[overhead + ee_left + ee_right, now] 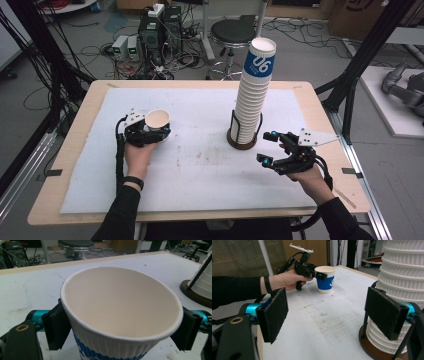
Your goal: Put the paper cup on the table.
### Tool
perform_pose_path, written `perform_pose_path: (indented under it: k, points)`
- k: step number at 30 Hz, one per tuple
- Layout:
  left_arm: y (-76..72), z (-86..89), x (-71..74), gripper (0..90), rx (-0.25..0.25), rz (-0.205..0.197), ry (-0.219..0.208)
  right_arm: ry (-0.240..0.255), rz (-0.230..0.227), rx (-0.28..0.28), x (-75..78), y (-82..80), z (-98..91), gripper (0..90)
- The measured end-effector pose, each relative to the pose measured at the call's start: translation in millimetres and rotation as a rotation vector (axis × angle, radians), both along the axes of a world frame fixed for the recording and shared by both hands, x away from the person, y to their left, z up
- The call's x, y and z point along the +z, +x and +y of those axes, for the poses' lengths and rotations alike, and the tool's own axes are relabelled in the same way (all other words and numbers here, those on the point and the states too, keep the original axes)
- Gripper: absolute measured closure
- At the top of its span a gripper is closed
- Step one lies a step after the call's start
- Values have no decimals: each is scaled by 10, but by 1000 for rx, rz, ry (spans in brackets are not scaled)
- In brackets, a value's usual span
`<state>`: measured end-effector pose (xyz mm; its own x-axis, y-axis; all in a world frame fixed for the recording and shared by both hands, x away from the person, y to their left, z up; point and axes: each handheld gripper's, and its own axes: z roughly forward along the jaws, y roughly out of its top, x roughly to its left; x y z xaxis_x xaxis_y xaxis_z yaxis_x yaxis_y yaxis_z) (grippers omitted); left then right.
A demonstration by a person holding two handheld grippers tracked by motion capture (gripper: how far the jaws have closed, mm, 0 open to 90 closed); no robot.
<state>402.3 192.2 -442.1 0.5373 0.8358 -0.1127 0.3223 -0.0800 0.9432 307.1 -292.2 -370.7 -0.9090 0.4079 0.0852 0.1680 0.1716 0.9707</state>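
A white paper cup (157,120) with a blue band stands upright on the white mat at the left. My left gripper (156,131) has its jaws around the cup (120,302), one pad on each side just below the rim. The rim is round and unsquashed, so the jaws read as open around it. The right gripper view shows the cup (325,281) resting on the mat. A tall stack of cups (252,100) stands in a wire holder on a dark round base. My right gripper (267,147) is open just right of it, with nothing between its pads (275,312).
The white mat (200,165) covers most of the wooden table (75,150). The stack's base (372,350) sits close by my right gripper's far jaw. A black stool (232,32) and cabled boxes stand on the floor beyond the table.
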Motion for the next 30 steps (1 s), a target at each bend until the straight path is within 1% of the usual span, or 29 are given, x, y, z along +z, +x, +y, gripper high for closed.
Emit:
perform_pose_path:
  k: [5,8,9,13,15,17,18,21,22,26,28,29,30]
  points:
    - [-10,-3,-2,167,-1,4,10,2,-2,2,-1,5,8,193]
    - [-10,-11,-6,161,0,18,12,2,-2,2,1,5,4,193]
    - [-15,-16,-6,159,3,22,22,5,-3,1,1,7,4,193]
    - [-33,-24,8,120,21,26,41,1,-3,4,0,6,3,193]
    - [-51,-19,26,99,36,24,38,1,-4,6,-1,7,4,193]
    - [-72,-8,40,88,44,28,44,2,-2,7,-1,9,5,193]
    - [-82,-1,42,81,39,29,43,2,-3,8,-1,9,4,193]
    - [-134,22,55,76,53,50,55,9,0,10,2,10,-2,193]
    - [-145,26,61,76,58,50,57,12,-4,8,3,14,-5,193]
    - [-221,41,94,76,71,53,86,16,0,14,3,22,-11,193]
    - [-257,54,99,76,75,70,96,20,-5,13,3,28,-17,193]
    - [-282,67,104,76,84,75,92,21,-4,14,4,30,-22,193]
    - [-300,73,106,76,81,77,84,24,-1,14,5,32,-25,193]
